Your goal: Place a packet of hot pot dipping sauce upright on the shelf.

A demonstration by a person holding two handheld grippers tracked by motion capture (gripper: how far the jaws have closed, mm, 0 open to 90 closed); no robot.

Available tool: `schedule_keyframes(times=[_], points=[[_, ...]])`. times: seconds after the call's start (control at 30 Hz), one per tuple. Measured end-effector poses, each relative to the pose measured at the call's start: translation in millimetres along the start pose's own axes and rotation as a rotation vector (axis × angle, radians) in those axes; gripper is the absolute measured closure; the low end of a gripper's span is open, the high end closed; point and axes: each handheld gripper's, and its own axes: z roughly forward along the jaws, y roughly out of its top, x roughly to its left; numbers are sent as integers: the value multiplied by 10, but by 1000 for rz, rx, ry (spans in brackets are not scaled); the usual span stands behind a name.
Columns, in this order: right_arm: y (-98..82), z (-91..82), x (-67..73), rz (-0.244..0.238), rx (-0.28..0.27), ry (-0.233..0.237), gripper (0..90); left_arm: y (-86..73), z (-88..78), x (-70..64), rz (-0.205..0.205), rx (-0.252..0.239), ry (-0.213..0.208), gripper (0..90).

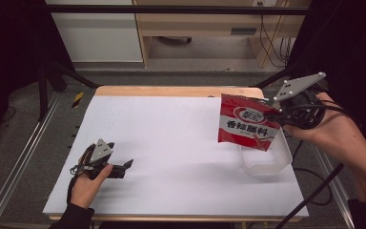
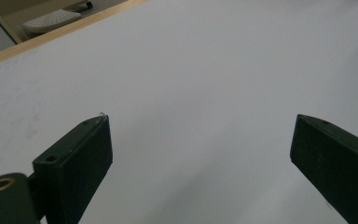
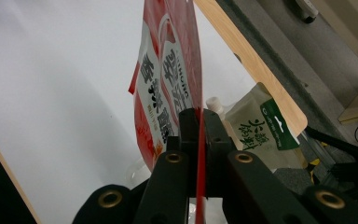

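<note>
The right gripper [image 1: 277, 113] clamps the glossy red sachet [image 1: 248, 122] by its edge above the clear plastic tub [image 1: 269, 162] at right. The right gripper view reveals a green spouted pouch [image 3: 265, 130] behind. The left gripper [image 2: 200, 154] rests near left, jaws wide, empty.

White sheet [image 1: 171, 143] covers wooden table [image 1: 171, 90]; green-labelled spouted pouch [image 3: 265, 133] lies near far edge.
</note>
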Motion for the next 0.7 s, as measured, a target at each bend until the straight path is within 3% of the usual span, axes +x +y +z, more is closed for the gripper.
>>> schedule_keyframes(times=[0.7], points=[[-233, 0, -91, 43, 11, -3, 897, -1, 2, 2, 1, 2, 4, 54]])
